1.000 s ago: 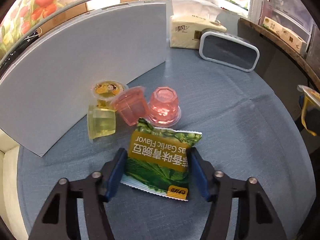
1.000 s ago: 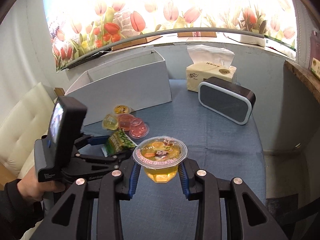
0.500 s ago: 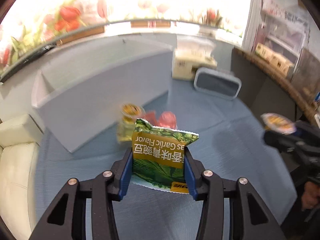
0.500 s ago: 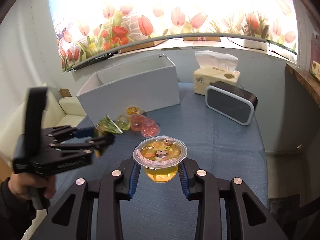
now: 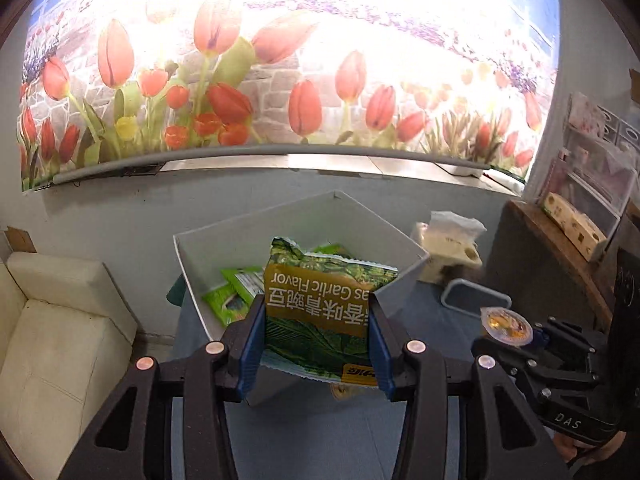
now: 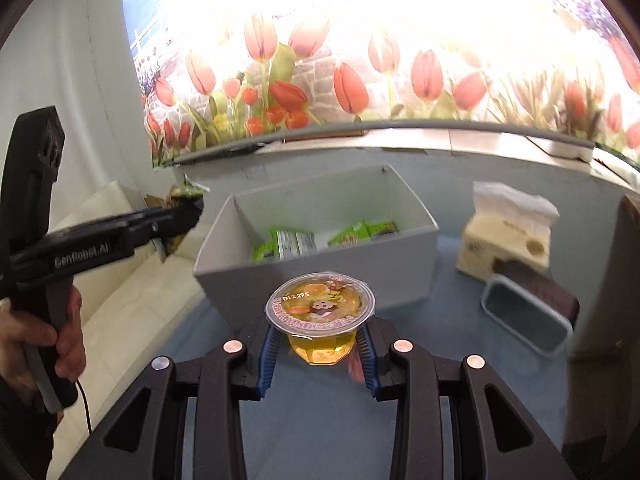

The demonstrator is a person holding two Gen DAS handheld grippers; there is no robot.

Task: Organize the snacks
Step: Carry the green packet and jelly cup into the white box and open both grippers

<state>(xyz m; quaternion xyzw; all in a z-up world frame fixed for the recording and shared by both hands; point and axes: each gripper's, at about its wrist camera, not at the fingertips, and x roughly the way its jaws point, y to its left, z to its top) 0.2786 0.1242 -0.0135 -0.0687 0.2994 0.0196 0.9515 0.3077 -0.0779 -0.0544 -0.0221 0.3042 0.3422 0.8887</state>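
Green and mustard foil fills the left wrist view, where the left gripper (image 5: 316, 344) grasps a snack packet (image 5: 320, 316) by its two side edges, blue pads pressing in, lettering upside down. Its jaws closed in on the packet within the last second, and the packet sits clamped between them. The packet hangs in the air in front of an open grey box (image 5: 400, 280) on the blue counter (image 5: 304, 440), covering part of the box's near wall in this view. Inside the box lie more green packets (image 5: 236, 296), loose on the bottom.

From the right wrist view, the right gripper (image 6: 318, 346) is clenched on a clear jelly cup (image 6: 322, 320) of yellow jelly, its printed foil lid facing up, the pads on either side of the cup's body below the rim. The cup is held above the counter (image 6: 320, 420) just short of the box (image 6: 320, 276), whose open top shows the packets (image 6: 288, 242) within. At left, a hand (image 6: 44, 344) holds the handle of the left gripper (image 6: 182, 216), raised beside the box's left end. A tissue pack (image 6: 508, 236) and a dark, rounded speaker-like device (image 6: 528, 316) sit on the counter to the right of the box. A tulip mural (image 6: 360, 60) covers the wall behind, and a cream sofa (image 5: 52, 336) stands off the counter's left edge.
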